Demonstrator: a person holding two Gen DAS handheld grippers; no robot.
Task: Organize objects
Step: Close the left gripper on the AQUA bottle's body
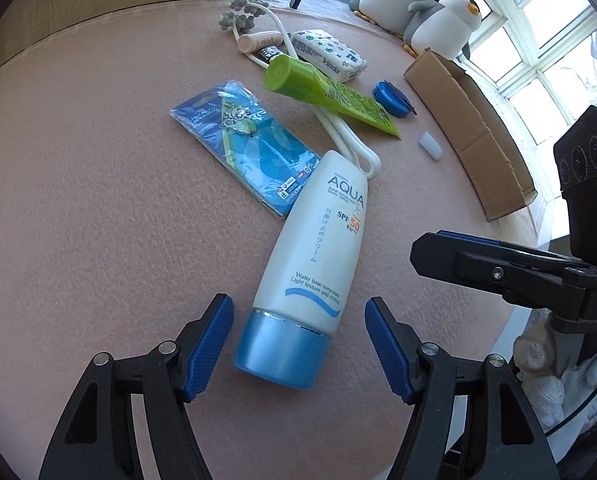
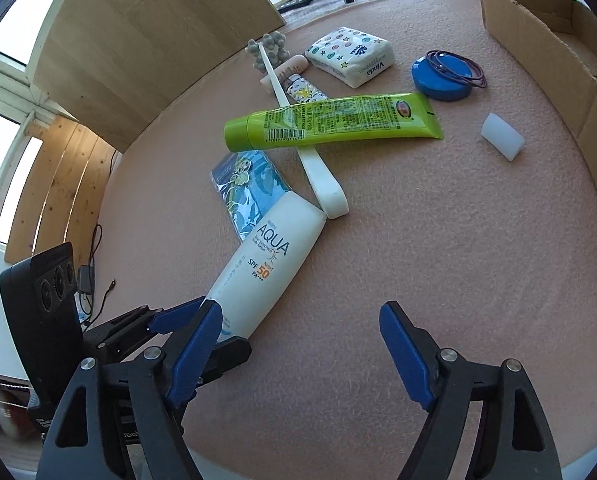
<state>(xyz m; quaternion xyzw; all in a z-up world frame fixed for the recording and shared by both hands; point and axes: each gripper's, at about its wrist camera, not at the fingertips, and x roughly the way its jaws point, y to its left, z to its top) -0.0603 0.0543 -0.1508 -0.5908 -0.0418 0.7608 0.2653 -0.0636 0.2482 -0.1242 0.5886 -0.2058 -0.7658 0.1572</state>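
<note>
A white AQUA sunscreen bottle [image 1: 318,240] [image 2: 266,264] lies on the pink mat, its blue cap [image 1: 282,350] toward me. My left gripper [image 1: 298,304] is open, with the cap lying between its blue pads without touching them. My right gripper [image 2: 300,312] is open over bare mat just right of the bottle, nothing in it. A green tube [image 1: 326,90] [image 2: 330,126] lies across a white curved strip [image 2: 322,178]. A blue charm packet [image 1: 250,148] [image 2: 246,184] sits partly under the bottle.
At the far side lie a tissue pack [image 2: 352,54], a blue lid with purple hair bands [image 2: 444,74], a small white block [image 2: 502,136], a grey bead cluster [image 2: 270,50] and small tubes. An open cardboard box [image 2: 554,40] lines the right edge. Penguin plush toys [image 1: 442,20] stand behind.
</note>
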